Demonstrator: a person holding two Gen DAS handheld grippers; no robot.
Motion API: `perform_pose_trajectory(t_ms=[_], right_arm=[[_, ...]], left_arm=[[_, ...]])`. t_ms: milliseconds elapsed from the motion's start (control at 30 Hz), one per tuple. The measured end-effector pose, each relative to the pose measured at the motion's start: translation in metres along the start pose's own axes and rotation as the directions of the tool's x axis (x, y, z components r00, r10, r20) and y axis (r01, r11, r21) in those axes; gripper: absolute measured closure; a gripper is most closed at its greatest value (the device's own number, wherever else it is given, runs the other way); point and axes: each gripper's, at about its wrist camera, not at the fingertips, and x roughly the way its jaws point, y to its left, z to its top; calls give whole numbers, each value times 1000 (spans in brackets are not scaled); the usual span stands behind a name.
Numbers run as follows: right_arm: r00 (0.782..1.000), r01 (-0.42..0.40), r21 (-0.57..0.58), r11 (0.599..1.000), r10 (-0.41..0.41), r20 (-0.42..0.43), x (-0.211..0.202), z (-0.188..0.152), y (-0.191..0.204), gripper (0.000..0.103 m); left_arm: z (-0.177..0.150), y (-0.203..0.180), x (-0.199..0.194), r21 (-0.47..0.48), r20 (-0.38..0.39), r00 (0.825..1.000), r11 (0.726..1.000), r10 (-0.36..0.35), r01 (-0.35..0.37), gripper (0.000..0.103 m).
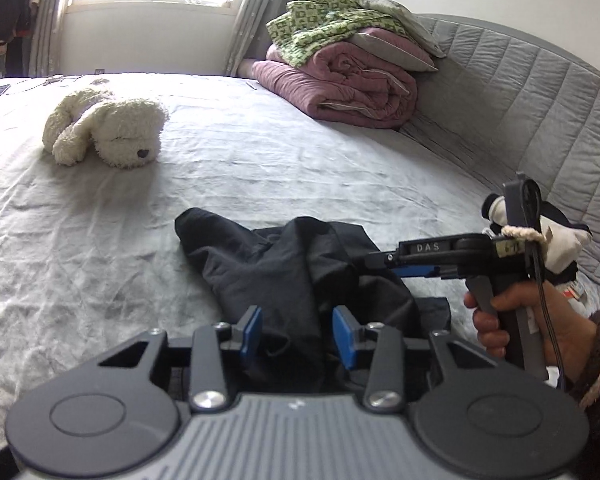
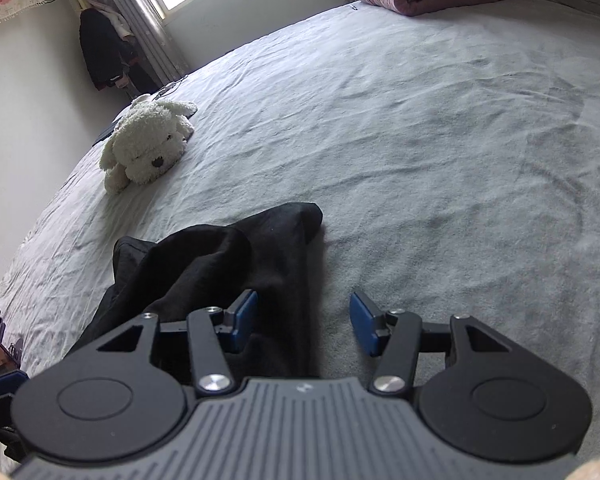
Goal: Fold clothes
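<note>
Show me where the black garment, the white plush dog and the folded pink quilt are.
black garment [image 1: 260, 272]: left wrist view, on its crumpled middle.
white plush dog [image 2: 152, 148]: right wrist view, on its head.
folded pink quilt [image 1: 352, 84]: left wrist view, on its rolled front.

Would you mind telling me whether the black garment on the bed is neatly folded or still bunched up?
Still bunched up: the black garment lies in a rumpled heap with raised ridges on the bed sheet, not flat.

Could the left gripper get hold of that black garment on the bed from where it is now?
Probably yes. The left gripper is open, with a raised fold of the black garment already between its fingers, and nothing blocks it. The right gripper stands off to the side.
</note>
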Motion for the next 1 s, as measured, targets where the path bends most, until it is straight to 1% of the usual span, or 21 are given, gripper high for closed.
perform_pose_trajectory(t_ms=[67,100,167,233,267,300,333,367,433,533,600,633,700,733,767,800,833,900,933,967,1000], right_arm=[[1000,-1,-5,1000,1,1,6,1,3,71],[1000,4,-6,1000,-4,0,9,0,5,75],[1000,10,-10,1000,-10,0,12,-1,6,92],[1000,14,-18,1000,-14,9,10,0,8,98],[1000,17,-23,1000,-17,17,8,0,8,100],[999,20,-28,999,-19,26,5,1,8,100],[999,23,-33,999,-22,35,2,1,8,100],[998,32,-39,999,-30,49,-2,3,8,101],[996,53,-56,997,-48,80,-13,5,7,101],[988,90,-88,992,-78,130,-29,7,4,103],[984,106,-98,989,-90,157,-40,8,0,103],[982,109,-100,989,-92,165,-44,8,-4,103],[987,94,-97,991,-80,142,-46,9,-13,103],[989,86,-94,992,-73,129,-47,9,-17,100],[992,74,-82,994,-65,104,-44,8,-20,92],[994,67,-72,995,-61,95,-42,8,-21,88],[995,61,-61,996,-56,85,-40,8,-23,88],[996,48,-32,998,-45,74,-35,9,-25,78],[996,45,-19,999,-44,75,-33,10,-25,55],[996,41,-4,999,-40,82,-30,11,-24,38],[995,30,1,1000,-30,90,-27,11,-22,38]], left_arm=[[6,10,16,-56,-30,999,997,44,-45,60],[9,15,25,-84,-47,997,994,66,-70,60],[12,23,43,-119,-93,993,989,78,-89,60],[12,31,56,-173,-128,990,982,59,-81,61],[12,35,62,-207,-142,989,976,43,-72,65],[14,37,67,-230,-151,988,971,28,-62,72],[15,38,71,-252,-159,987,966,13,-53,85],[18,37,75,-254,-164,986,966,15,-57,95],[26,29,78,-218,-147,988,972,58,-89,98],[45,14,81,-131,-95,987,982,128,-139,99],[59,5,86,-88,-76,985,983,157,-163,99],[64,2,89,-74,-72,983,982,169,-174,99],[77,-3,95,-62,-68,980,979,188,-192,99],[81,-6,97,-64,-65,979,978,194,-198,99],[85,-8,97,-67,-60,978,977,198,-202,99],[87,-9,96,-70,-54,978,976,203,-207,99],[86,-11,94,-68,-45,976,974,214,-217,99],[83,-14,88,-62,-26,971,969,240,-241,99],[82,-16,85,-60,-16,968,966,252,-253,99],[79,-16,81,-57,-10,963,961,270,-270,99],[77,-13,77,-67,-13,960,958,280,-280,99]])
